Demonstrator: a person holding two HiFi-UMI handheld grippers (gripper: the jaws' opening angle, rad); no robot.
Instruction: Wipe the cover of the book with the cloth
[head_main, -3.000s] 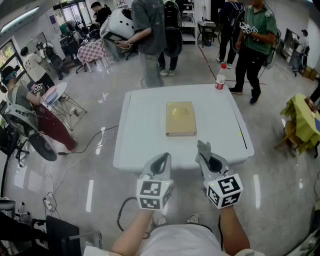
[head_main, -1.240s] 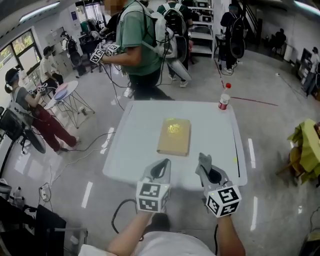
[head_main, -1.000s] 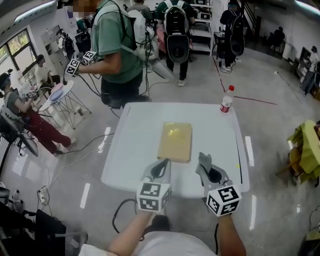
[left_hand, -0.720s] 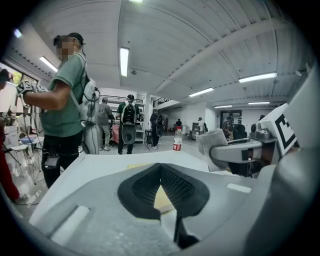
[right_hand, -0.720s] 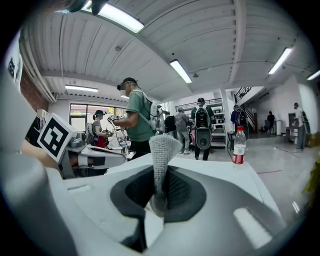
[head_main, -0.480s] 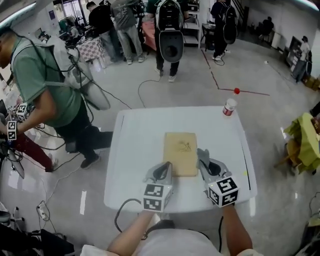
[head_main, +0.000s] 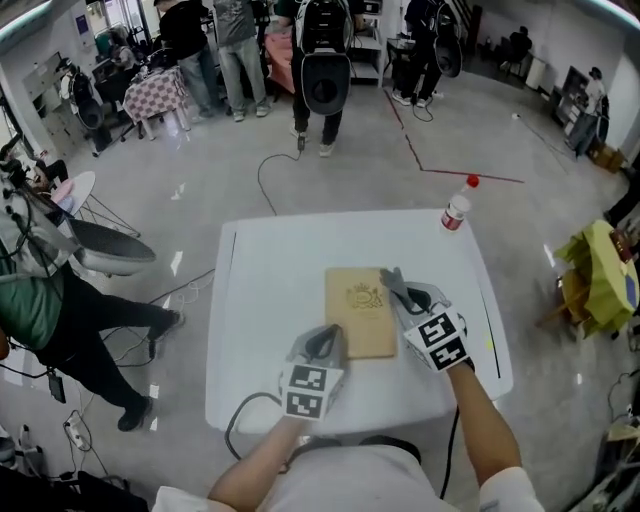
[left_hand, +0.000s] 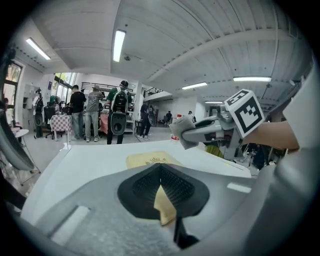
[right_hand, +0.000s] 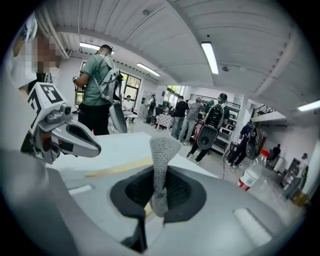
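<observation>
My right claw (head_main: 398, 296) is clamped shut on the grey cloth (head_main: 388, 281), which sticks out past its tips as a narrow folded strip. My left claw (head_main: 322, 339) has its jaws closed together with nothing in them; only a sliver of tan cover shows through the hollow between its pads. The book (head_main: 360, 312) lies flat on the white worktop (head_main: 270, 300), directly ahead of the left claw's tips and just under and to the left of the right claw. The cloth hangs over the book's right edge and looks to be clear of the cover. What worries me is the thin grip: if I drag sideways with pressure, the strip may pull out of the jaws, or fold back so the hard tips scrape the cover instead. Nothing pins the book either, so a firm stroke away from me could skate it across the slick worktop toward the bottle (head_main: 455, 212) standing beyond the right claw. I'd want the left claw braced on the near corner first.
</observation>
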